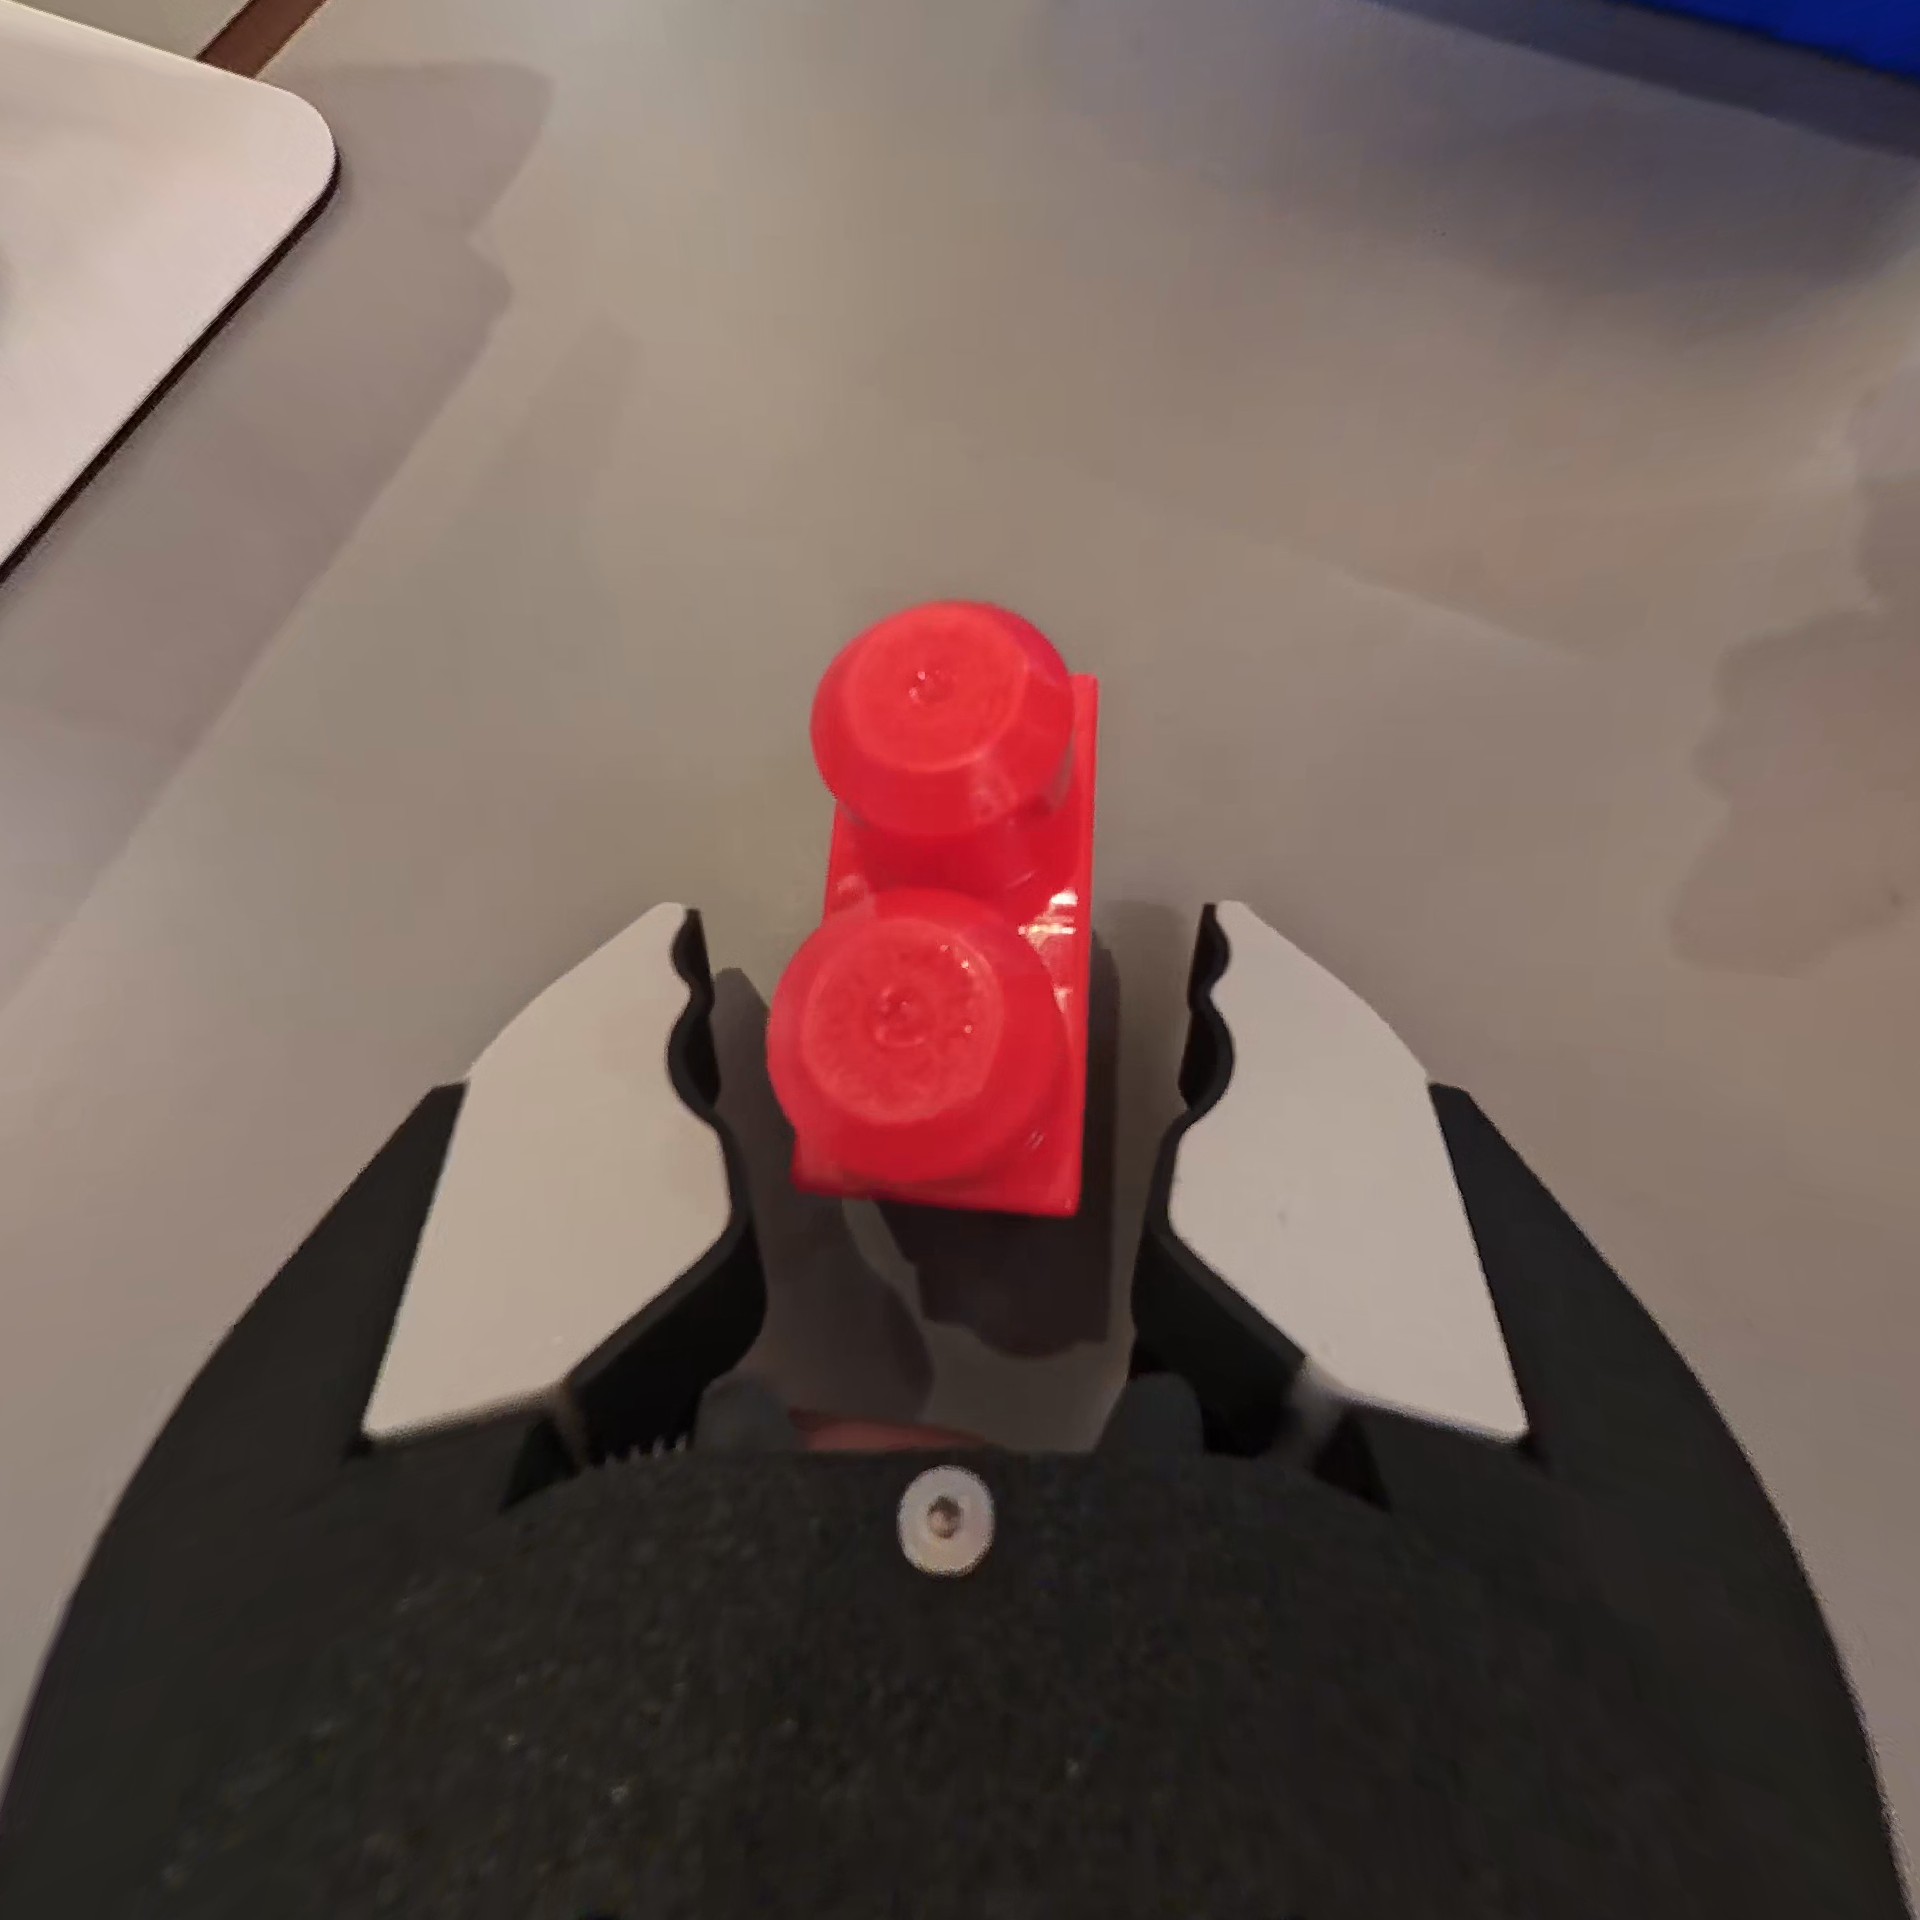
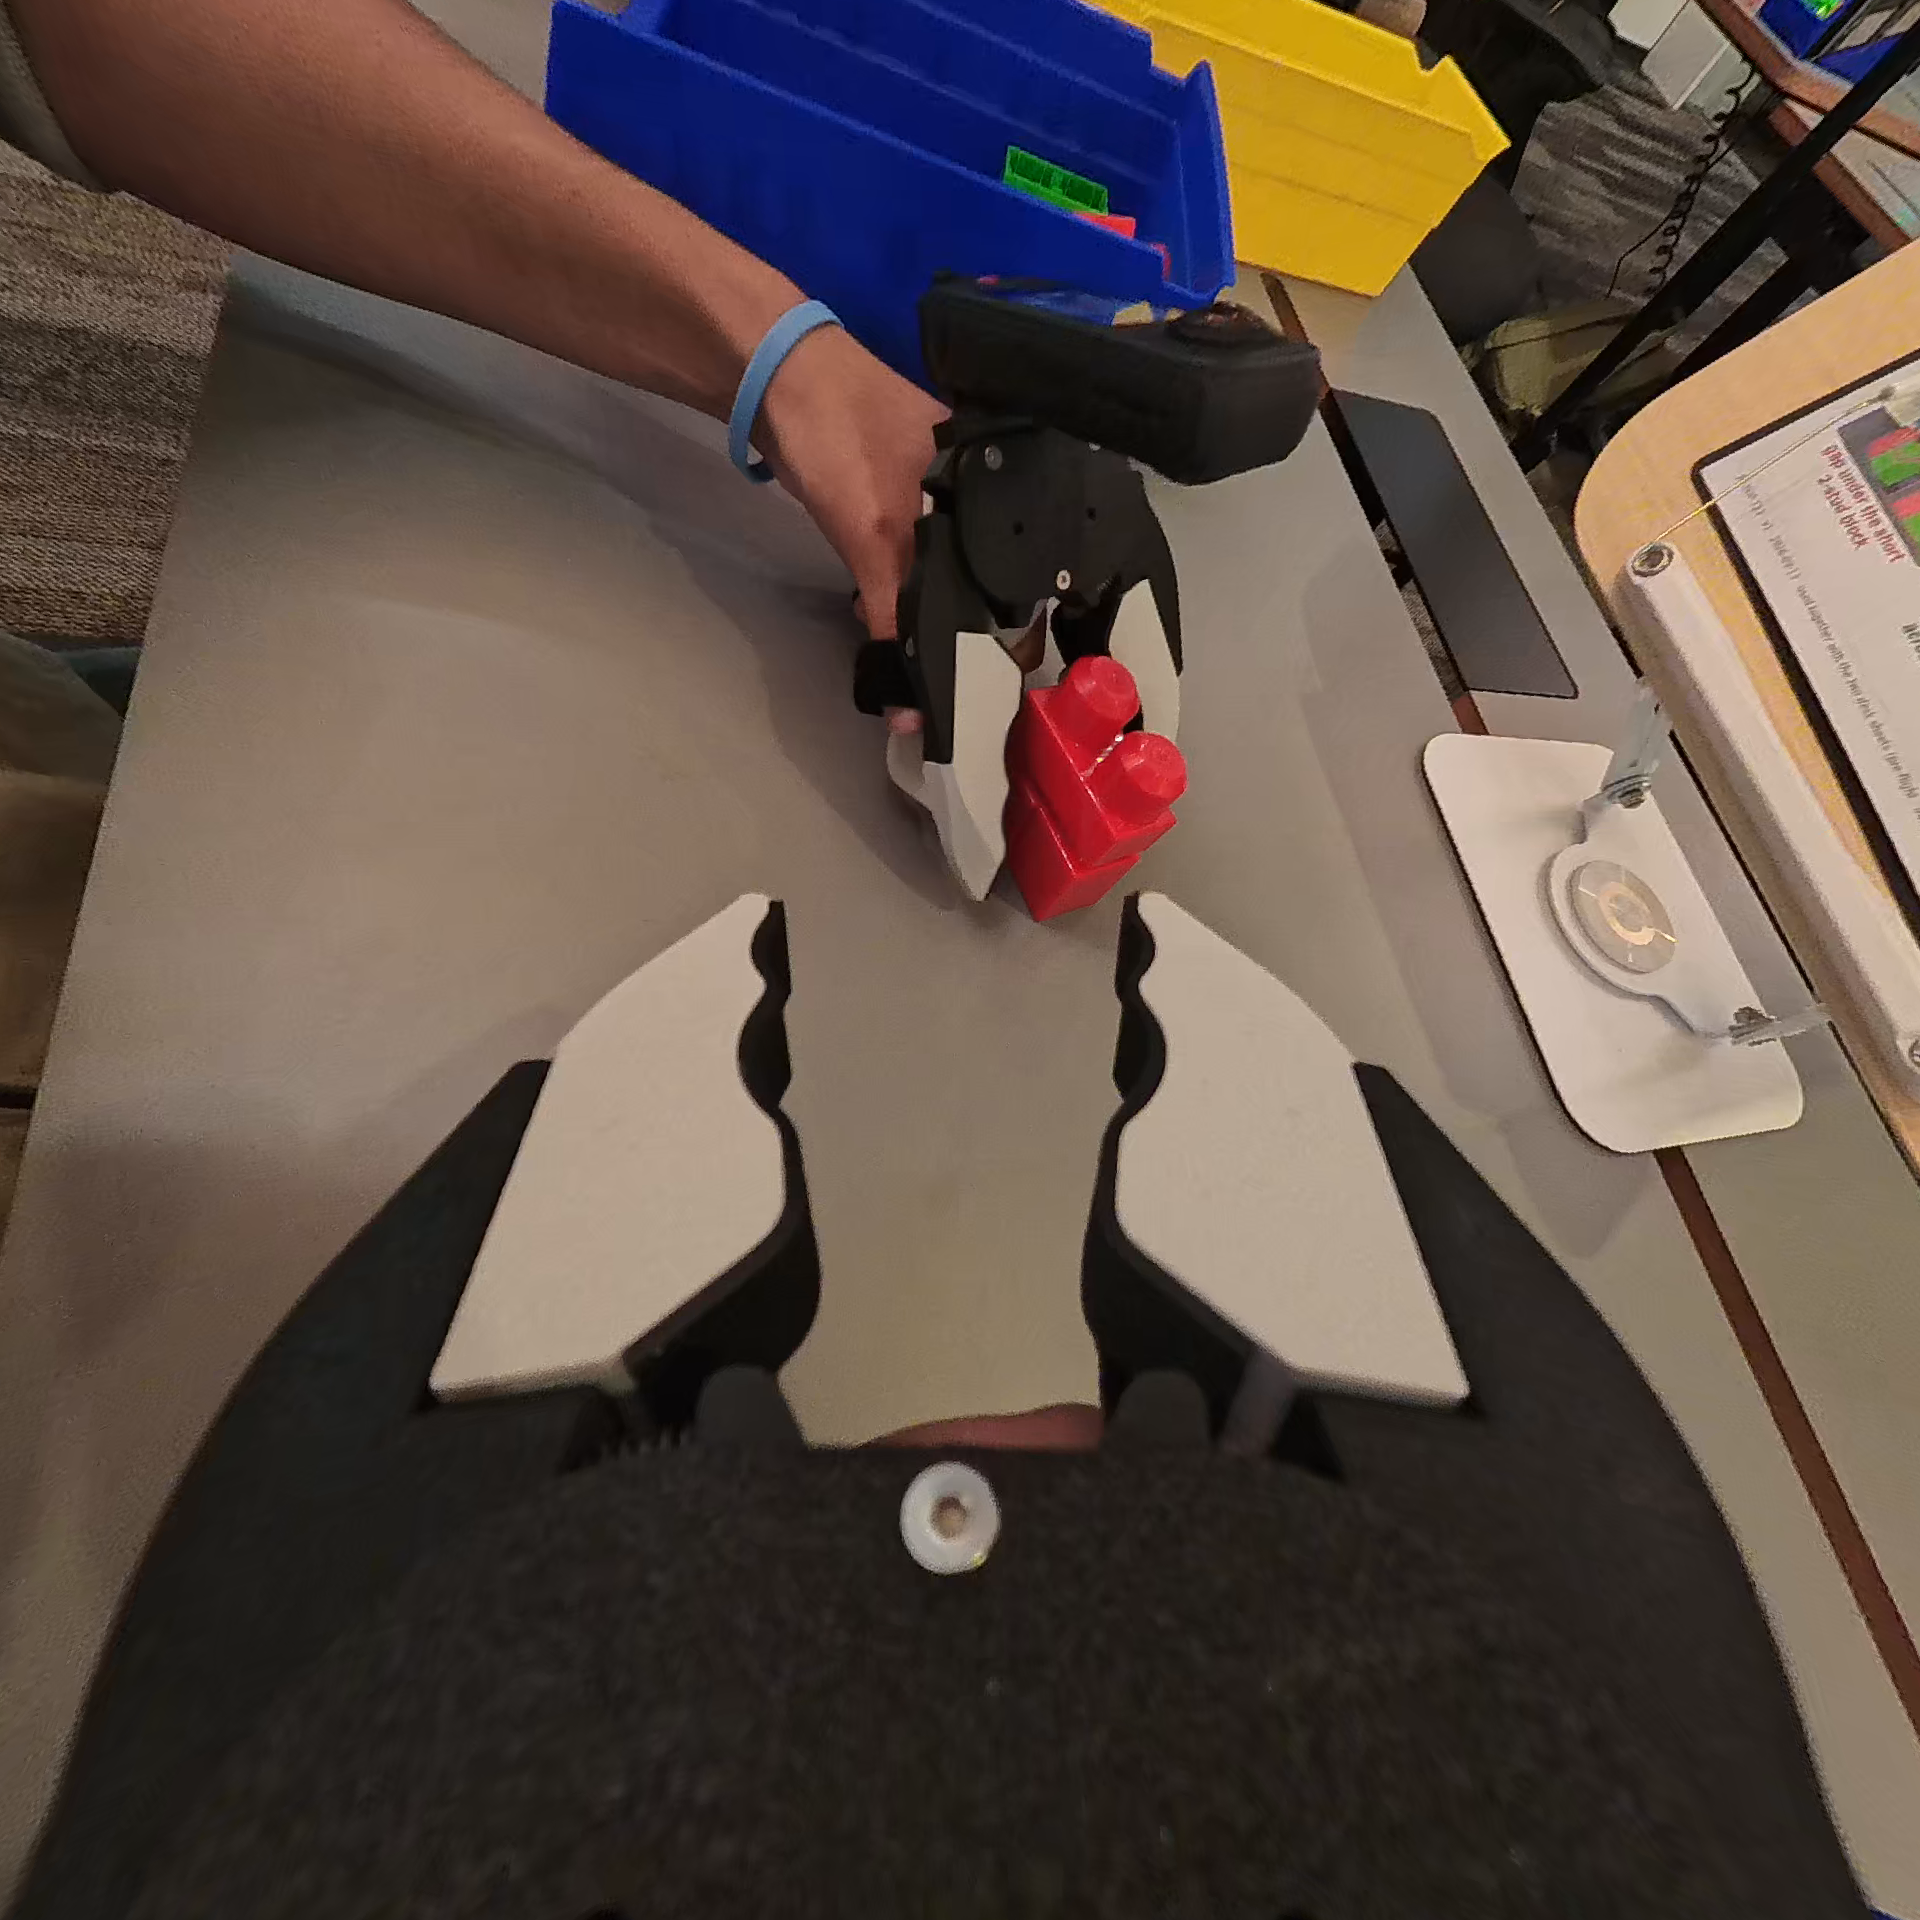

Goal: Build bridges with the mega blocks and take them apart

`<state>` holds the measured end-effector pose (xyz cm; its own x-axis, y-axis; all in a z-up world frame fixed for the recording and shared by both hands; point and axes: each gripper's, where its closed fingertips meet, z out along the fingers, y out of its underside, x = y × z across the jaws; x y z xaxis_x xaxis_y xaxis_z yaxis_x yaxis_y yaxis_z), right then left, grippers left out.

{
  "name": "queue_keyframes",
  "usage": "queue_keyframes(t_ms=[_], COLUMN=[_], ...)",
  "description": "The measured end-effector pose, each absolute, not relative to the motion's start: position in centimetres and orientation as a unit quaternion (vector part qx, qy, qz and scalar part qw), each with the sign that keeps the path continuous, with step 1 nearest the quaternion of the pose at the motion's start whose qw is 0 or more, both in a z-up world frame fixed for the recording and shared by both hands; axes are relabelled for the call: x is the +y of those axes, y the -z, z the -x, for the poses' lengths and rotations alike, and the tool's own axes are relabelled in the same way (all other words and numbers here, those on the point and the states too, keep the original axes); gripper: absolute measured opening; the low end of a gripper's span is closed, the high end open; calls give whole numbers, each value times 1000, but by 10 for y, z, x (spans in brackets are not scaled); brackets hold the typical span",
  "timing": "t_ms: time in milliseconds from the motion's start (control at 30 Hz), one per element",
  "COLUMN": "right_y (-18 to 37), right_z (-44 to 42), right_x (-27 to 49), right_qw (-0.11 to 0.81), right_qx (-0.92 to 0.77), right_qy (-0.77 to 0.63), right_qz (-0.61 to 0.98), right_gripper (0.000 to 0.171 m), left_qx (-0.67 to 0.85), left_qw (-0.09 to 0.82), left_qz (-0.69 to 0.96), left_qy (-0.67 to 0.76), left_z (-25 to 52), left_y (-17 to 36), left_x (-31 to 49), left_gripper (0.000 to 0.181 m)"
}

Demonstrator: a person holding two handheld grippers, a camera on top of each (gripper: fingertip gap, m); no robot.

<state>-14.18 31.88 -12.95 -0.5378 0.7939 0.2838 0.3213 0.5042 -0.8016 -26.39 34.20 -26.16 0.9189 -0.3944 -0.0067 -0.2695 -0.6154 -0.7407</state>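
A red mega block (image 1: 940,914) with two studs stands on the grey table (image 1: 1351,520). My left gripper (image 1: 945,914) is open and straddles it, with a gap between the block and each finger. In the right wrist view the block is the top of a small red stack (image 2: 1091,800) of two blocks, and the left gripper's fingers (image 2: 971,790) reach down on both sides of it. My right gripper (image 2: 951,904) is open and empty, just in front of the stack and above the table.
A blue bin (image 2: 883,177) with green and red blocks and a yellow bin (image 2: 1340,156) stand at the back. A person's arm (image 2: 468,208) reaches in from the left. A white base plate (image 2: 1621,935) lies at the right, beside a wooden table (image 2: 1662,488). The left tips stand about 25 cm off the white base plate (image 2: 1621,935).
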Motion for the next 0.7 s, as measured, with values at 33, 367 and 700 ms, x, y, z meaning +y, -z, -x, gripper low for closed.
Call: queue_keyframes(t_ms=[33, 367, 700], right_y=[131, 136, 160], right_z=[142, 139, 150], right_x=[319, 321, 335], right_qw=[330, 319, 323], right_qx=[-801, -799, -783], right_qy=[-356, -364, -347], right_qz=[349, 356, 402], right_gripper=[61, 57, 57], left_qx=[185, 185, 207], left_qw=[395, 384, 391], left_qz=[896, 900, 894], left_qy=[77, 94, 72], left_z=[264, 264, 262], left_y=[262, 264, 263], left_x=[342, 341, 334], left_gripper=[84, 61, 60])
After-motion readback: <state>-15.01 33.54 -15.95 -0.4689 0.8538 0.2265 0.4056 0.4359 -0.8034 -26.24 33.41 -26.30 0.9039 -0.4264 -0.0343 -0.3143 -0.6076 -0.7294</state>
